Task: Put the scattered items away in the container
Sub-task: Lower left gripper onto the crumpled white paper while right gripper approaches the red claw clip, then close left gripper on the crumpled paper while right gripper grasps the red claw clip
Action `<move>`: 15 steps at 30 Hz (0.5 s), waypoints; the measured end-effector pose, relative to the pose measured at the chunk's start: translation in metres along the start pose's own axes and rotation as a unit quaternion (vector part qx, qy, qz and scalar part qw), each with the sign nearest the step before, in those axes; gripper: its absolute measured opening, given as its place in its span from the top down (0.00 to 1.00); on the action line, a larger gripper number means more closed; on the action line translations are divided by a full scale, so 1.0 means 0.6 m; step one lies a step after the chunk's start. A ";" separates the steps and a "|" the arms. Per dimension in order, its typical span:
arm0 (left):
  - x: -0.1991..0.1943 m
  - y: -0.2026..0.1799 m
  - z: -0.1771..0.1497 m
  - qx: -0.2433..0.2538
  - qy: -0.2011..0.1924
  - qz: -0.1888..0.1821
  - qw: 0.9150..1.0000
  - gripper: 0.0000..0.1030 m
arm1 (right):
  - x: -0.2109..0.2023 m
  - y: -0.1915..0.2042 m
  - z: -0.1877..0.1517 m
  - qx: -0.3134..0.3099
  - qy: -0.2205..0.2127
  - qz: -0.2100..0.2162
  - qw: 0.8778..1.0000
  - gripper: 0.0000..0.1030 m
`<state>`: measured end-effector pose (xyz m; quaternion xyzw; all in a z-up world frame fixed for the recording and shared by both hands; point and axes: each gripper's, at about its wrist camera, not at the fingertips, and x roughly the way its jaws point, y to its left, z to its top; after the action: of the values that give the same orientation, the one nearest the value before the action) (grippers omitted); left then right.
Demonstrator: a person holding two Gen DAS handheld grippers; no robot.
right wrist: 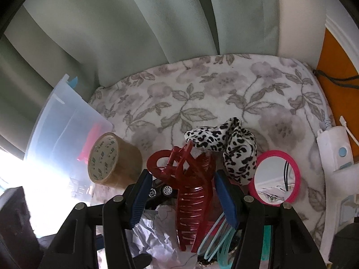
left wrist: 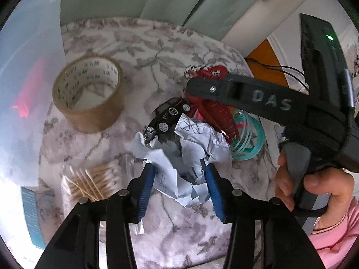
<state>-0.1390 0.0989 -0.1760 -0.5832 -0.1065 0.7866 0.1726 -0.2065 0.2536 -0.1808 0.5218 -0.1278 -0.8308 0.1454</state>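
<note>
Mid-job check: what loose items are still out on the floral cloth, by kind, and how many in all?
Tape roll: 1
Toy car: 1
Crumpled paper: 1
Red hair claw: 1
Leopard-print scrunchie: 1
Pink mirror: 1
Cotton swab pack: 1
Teal hoops: 1 bundle, number unclear
Total: 8

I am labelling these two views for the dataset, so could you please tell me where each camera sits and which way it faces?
Left wrist view: sits on the left tongs, looking steeply down at crumpled white paper between its blue pads; the person's hand and pink sleeve holding the right tongs show.
Right wrist view: sits on the right tongs, looking down at the red plastic claw hair clip between its pads; no hand shows.
Shared: brown packing tape roll, black toy car, translucent plastic container.
</note>
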 end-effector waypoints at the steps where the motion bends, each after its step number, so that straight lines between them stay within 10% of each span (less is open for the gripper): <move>1: 0.001 -0.002 0.000 0.002 -0.001 0.001 1.000 0.53 | -0.001 -0.005 0.000 0.005 -0.002 0.000 1.000 0.46; 15: -0.008 -0.010 0.000 0.005 -0.018 -0.008 1.000 0.79 | -0.017 -0.058 -0.006 0.092 -0.017 0.045 0.995 0.63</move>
<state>-0.1368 0.1026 -0.1694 -0.5674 -0.1096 0.7961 0.1798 -0.2029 0.2894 -0.1867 0.5126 -0.2299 -0.8166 0.1321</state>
